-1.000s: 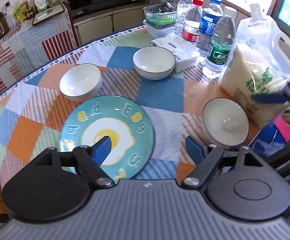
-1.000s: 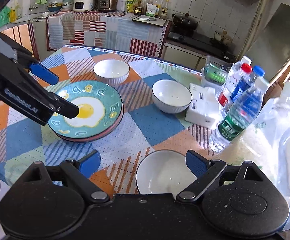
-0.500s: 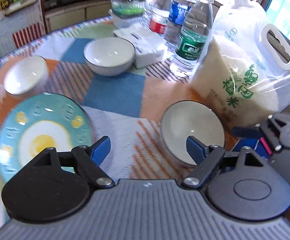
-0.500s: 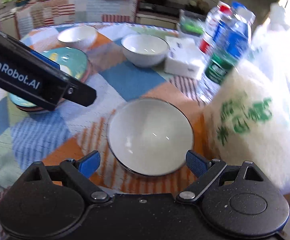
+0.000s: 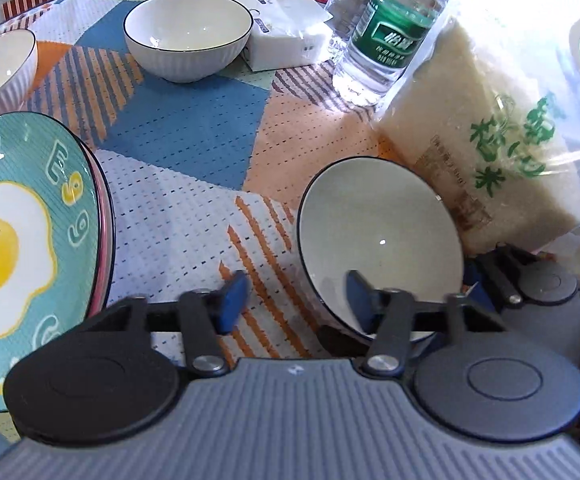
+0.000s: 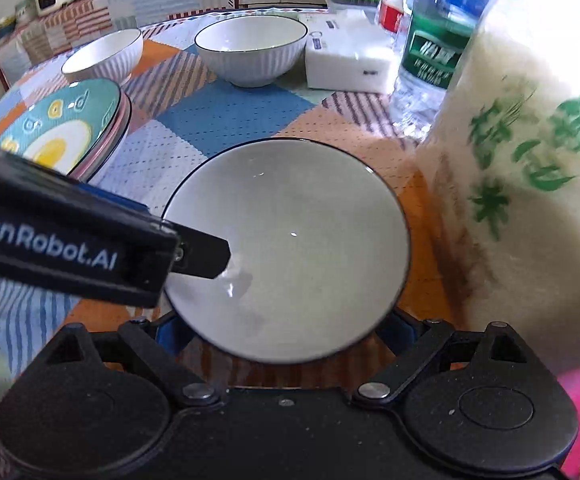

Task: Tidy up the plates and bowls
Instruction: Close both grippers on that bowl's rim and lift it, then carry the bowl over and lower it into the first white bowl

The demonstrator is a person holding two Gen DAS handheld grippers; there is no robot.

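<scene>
Left of the left tongs (image 5: pixel 293 304), a teal egg-print plate (image 5: pixel 14 248) is lying on the patchwork-covered desk (image 5: pixel 194 128), stacked on a pink-rimmed plate. The left tongs are closing, one blue pad outside and one inside the near rim of a white bowl (image 5: pixel 378 236); whether the pads are pressing yet I cannot tell. In the right wrist view that bowl (image 6: pixel 290 248) is sitting between the spread fingers of the right tongs (image 6: pixel 286 334), which are flanking its near wall without clearly gripping. Beyond both tongs, two more white bowls (image 6: pixel 250 50) are standing apart. Right of the tongs, a rice bag (image 6: pixel 530 168) is leaning just beside the bowl, with water bottles (image 5: pixel 390 28) behind.
</scene>
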